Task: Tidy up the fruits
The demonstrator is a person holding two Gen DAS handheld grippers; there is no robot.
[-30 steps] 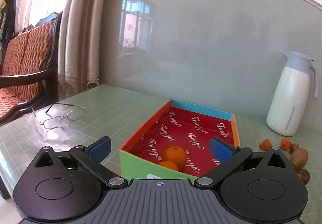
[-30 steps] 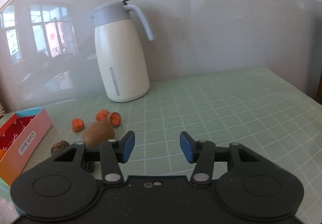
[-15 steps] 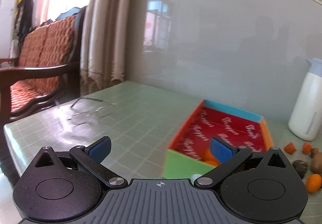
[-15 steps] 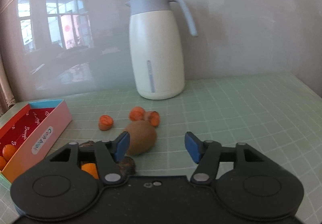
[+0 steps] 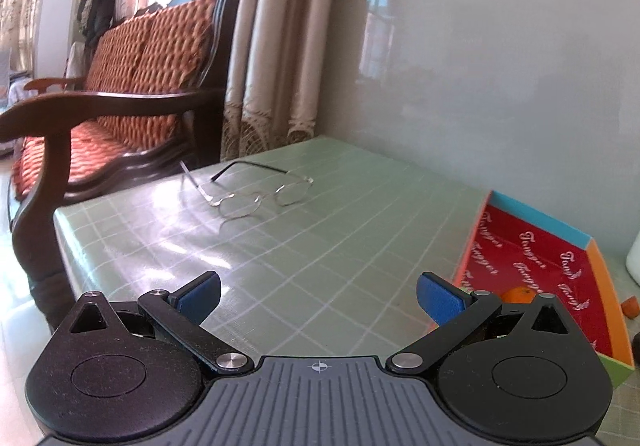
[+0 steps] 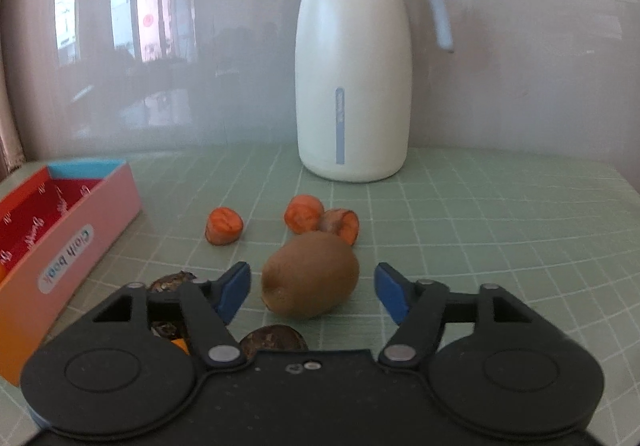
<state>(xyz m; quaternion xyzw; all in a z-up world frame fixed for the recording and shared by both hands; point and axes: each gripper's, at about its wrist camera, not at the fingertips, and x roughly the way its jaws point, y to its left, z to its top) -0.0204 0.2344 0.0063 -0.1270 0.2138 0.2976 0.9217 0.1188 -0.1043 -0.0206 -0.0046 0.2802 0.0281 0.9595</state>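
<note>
A brown kiwi lies on the green table between the open fingers of my right gripper, which does not touch it. Three orange fruit pieces lie just beyond it. Dark wrinkled fruits and a bit of orange fruit sit partly hidden under the left finger. The colourful box with red lining stands to the left. In the left wrist view the box is at the right with an orange inside. My left gripper is open and empty over bare table.
A white thermos jug stands behind the fruit against the wall. Wire-rimmed glasses lie on the table's far left part. A wooden bench with red cushions stands past the table's left edge.
My left gripper has swung left, away from the box, toward the glasses. My right gripper has moved left and forward, bringing the kiwi between its fingers.
</note>
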